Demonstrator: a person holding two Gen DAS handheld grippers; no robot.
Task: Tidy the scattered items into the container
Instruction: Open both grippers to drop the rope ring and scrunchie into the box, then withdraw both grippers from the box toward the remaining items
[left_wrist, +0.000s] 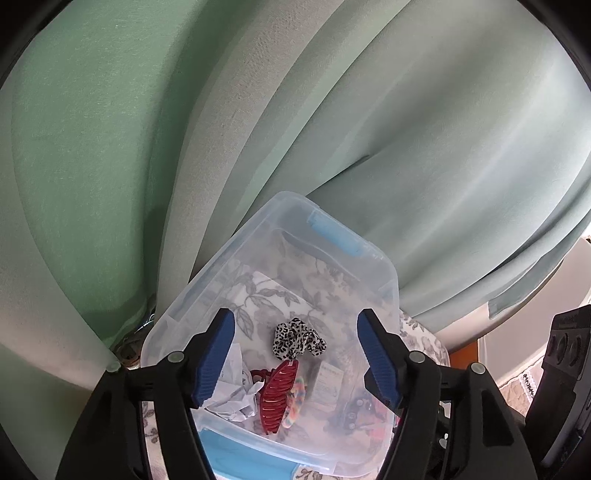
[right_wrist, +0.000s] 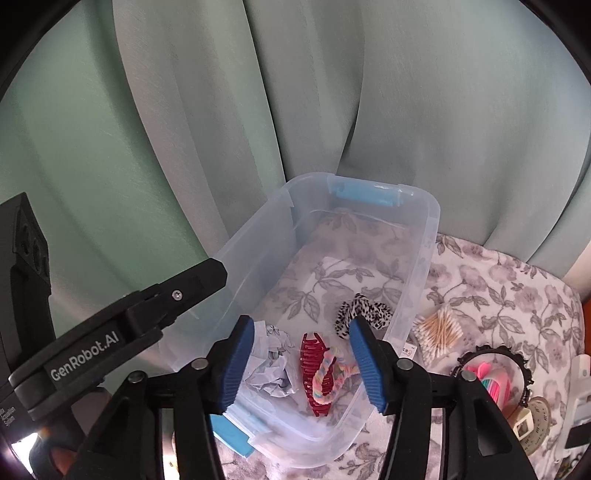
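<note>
Two hand-held grippers hang over the container, both tilted down into it, jaws well apart, nothing between the pads. Left hand-held gripper (left_wrist: 295, 363) sits over the near half of the container (left_wrist: 229, 251); right hand-held gripper (right_wrist: 301, 363) likewise, with the left unit's black body visible at its left.

Inside, nearest first: crumpled paper (right_wrist: 269, 369), red claw clip (right_wrist: 314, 373) with a pastel braided hair tie (right_wrist: 328, 373) lying across it, then a leopard-print scrunchie (right_wrist: 364, 314) further in. Far half of the container is bare. Blue latches at the near and far ends.

Step, as I read it: both just dropped off, so this is between picks. Task not done: outside the container, on the floral-covered desk (right_wrist: 480, 273) to its right, lie a cotton swab bundle (right_wrist: 439, 332) just beside the wall, a black frilly ring (right_wrist: 495, 360) around pink clips (right_wrist: 491, 380), and more small items at the far-right edge, too blurred to name.

Next move calls for the right unit to lift clear of the rim, swing right, and come down on the swabs. Loose bundle or wrapped? Can't tell, so grip mid-bundle.
</note>
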